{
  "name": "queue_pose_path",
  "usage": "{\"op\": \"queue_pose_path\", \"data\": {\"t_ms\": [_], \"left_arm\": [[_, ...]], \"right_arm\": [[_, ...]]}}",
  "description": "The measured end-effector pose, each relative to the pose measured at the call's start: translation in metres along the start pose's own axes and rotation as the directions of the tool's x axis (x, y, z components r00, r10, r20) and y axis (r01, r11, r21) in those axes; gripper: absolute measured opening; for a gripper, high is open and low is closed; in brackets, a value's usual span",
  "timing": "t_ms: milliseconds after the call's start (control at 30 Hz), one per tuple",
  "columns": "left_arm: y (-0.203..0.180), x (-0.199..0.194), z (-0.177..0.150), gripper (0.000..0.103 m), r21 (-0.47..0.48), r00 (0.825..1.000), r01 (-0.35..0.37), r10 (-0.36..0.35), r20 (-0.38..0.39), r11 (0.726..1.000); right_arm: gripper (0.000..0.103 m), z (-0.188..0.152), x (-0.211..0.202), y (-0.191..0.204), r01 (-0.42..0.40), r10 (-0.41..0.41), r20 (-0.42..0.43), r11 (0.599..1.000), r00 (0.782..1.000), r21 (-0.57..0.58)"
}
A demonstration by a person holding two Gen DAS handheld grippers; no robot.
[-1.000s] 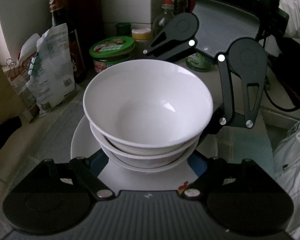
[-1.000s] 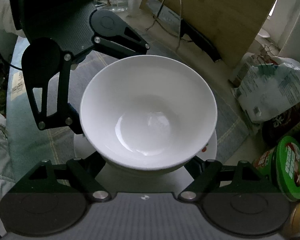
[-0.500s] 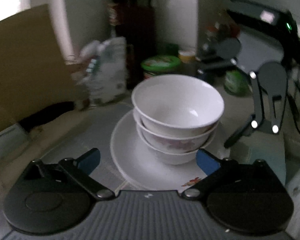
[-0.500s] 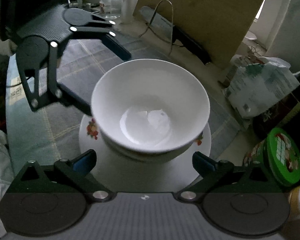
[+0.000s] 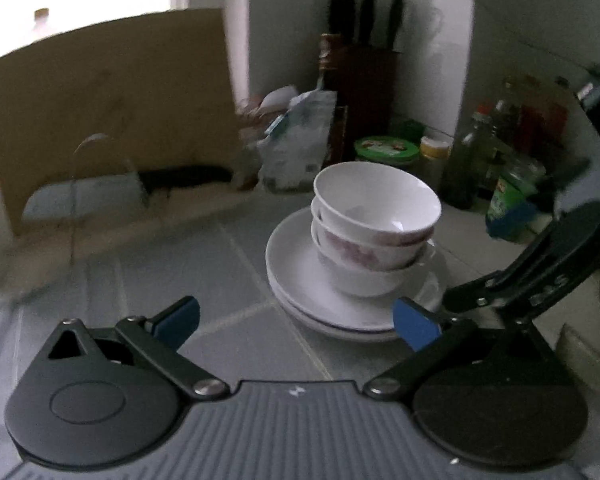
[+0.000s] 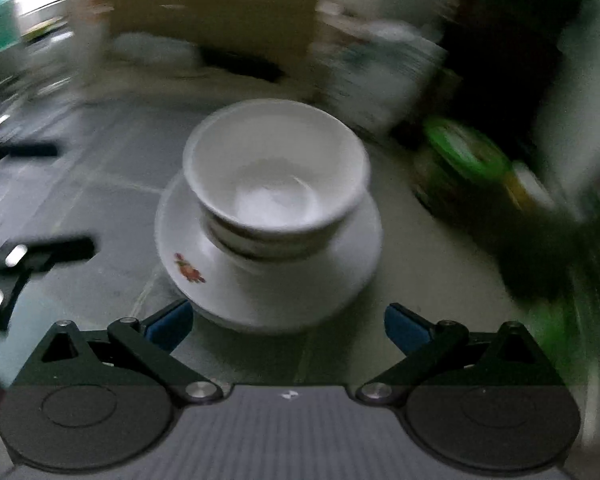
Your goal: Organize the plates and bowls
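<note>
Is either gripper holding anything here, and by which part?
Nothing held: left gripper and right gripper are open, clear of the stacked bowls.

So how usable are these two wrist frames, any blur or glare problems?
Left wrist view: dim, window blown out top left, mild blur, but the stacked white ceramic bowls stay readable. Right wrist view: heavy motion smear, worst toward the edges; the round green-lidded jar is streaked, bowls soft. Both show fisheye bending.

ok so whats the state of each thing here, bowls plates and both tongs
bowls: nested upright on the plates, top one empty and tilted
plates: stacked flat on the counter
left tongs: open, holding nothing
right tongs: open, holding nothing
</note>
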State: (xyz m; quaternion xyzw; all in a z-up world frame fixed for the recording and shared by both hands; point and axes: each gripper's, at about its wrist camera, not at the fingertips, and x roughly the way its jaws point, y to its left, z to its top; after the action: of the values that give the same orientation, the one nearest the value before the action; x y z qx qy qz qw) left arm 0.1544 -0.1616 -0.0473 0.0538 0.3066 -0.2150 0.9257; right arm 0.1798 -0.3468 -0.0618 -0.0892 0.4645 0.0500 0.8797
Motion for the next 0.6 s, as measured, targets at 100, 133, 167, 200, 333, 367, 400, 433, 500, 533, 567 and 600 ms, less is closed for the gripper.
{"op": "queue_pose_path", "data": {"t_ms": [100,133,167,200,333,367,400,433,500,533,567,600], "left_arm": [[-0.006,-0.019,-0.004,0.102,-0.038,0.999,-0.042,0.042,-0.008,0.998],[-0.008,-0.024,-0.005,0.102,-0.043,0.998,-0.054,0.053,-0.014,0.998],[-0.009,-0.031,-0.006,0.102,-0.047,0.998,-0.065,0.064,-0.022,0.997],[-0.01,-0.038,-0.008,0.102,-0.054,0.997,-0.072,0.071,-0.029,0.996],[-0.015,-0.061,-0.011,0.102,-0.069,0.998,-0.062,0.06,-0.021,0.996],[-0.017,-0.066,-0.011,0.102,-0.068,0.998,-0.066,0.064,-0.019,0.996],[-0.018,-0.071,-0.011,0.102,-0.063,0.998,-0.068,0.067,-0.014,0.996],[-0.019,-0.075,-0.01,0.102,-0.057,0.998,-0.067,0.066,-0.009,0.996],[-0.021,-0.084,-0.01,0.102,-0.054,0.997,-0.076,0.077,0.009,0.996],[-0.021,-0.089,-0.009,0.102,-0.052,0.997,-0.078,0.079,0.017,0.996],[-0.022,-0.092,-0.008,0.102,-0.051,0.996,-0.081,0.082,0.021,0.995],[-0.022,-0.094,-0.007,0.102,-0.052,0.996,-0.086,0.088,0.026,0.995]], "right_arm": [[0.103,-0.012,-0.014,0.008,0.059,-0.059,-0.004,0.988,0.998,0.144],[0.103,-0.017,-0.021,0.012,0.065,-0.066,0.004,0.983,0.998,0.171],[0.103,-0.023,-0.028,0.015,0.077,-0.081,0.015,0.979,0.997,0.187],[0.103,-0.028,-0.034,0.018,0.09,-0.097,0.023,0.976,0.995,0.198],[0.103,-0.046,-0.059,0.034,0.122,-0.138,0.05,0.962,0.989,0.244],[0.103,-0.048,-0.064,0.037,0.125,-0.143,0.054,0.959,0.988,0.253],[0.103,-0.051,-0.069,0.039,0.127,-0.148,0.06,0.956,0.987,0.263],[0.103,-0.053,-0.074,0.041,0.13,-0.154,0.067,0.953,0.986,0.272],[0.103,-0.055,-0.085,0.043,0.13,-0.16,0.085,0.951,0.984,0.28],[0.103,-0.056,-0.089,0.044,0.13,-0.162,0.093,0.95,0.982,0.284],[0.103,-0.056,-0.093,0.046,0.131,-0.165,0.098,0.949,0.981,0.287],[0.103,-0.056,-0.097,0.047,0.131,-0.168,0.106,0.948,0.98,0.289]]}}
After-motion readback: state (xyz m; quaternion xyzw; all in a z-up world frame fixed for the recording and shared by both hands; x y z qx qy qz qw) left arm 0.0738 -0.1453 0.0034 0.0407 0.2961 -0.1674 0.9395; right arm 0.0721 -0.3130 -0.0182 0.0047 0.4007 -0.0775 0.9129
